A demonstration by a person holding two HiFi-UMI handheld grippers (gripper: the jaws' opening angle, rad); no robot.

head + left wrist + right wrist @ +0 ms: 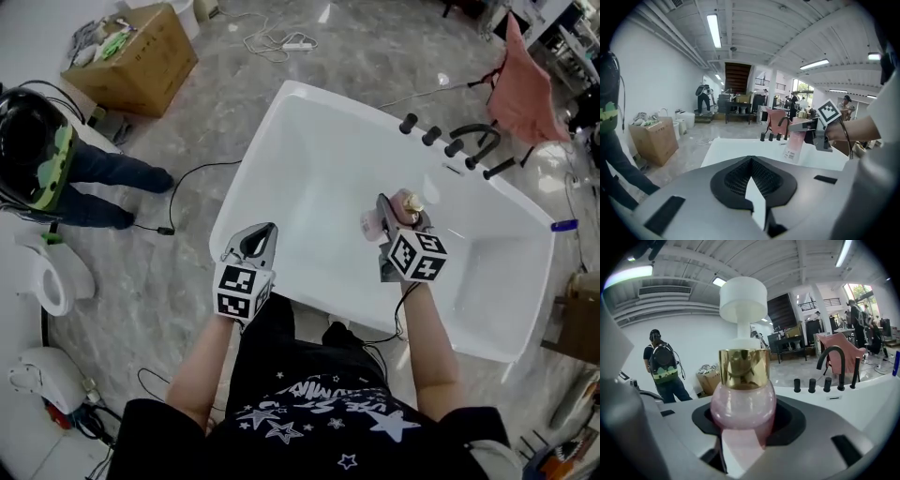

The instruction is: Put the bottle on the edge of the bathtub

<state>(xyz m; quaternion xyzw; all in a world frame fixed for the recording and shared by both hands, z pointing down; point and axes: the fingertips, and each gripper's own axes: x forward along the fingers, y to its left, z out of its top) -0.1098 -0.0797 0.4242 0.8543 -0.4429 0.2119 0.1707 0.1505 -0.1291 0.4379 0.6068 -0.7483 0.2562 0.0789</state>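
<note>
Pink pump bottle [743, 401], with a gold collar and a white pump head, is clamped in the right gripper [392, 220]. Jaws stand wide and press on the rounded body from both sides. Right gripper view shows the bottle in line with the jaws, pump end pointing away from the camera. In the head view it's held in the air over the basin of the white bathtub [234, 202], right of centre and not resting on any rim. The far rim with the black faucet and knobs [466, 142] is near but apart from the bottle.

Left gripper [255, 242] has its jaws closed together with nothing between them. It hovers at the tub's near-left corner, well apart from the bottle.

A pink cloth [520, 89] hangs beyond the faucet end. A cardboard box [136, 61] sits on the grey marble floor [187, 281] at far left. A person with a backpack [37, 141] stands left of the tub.
</note>
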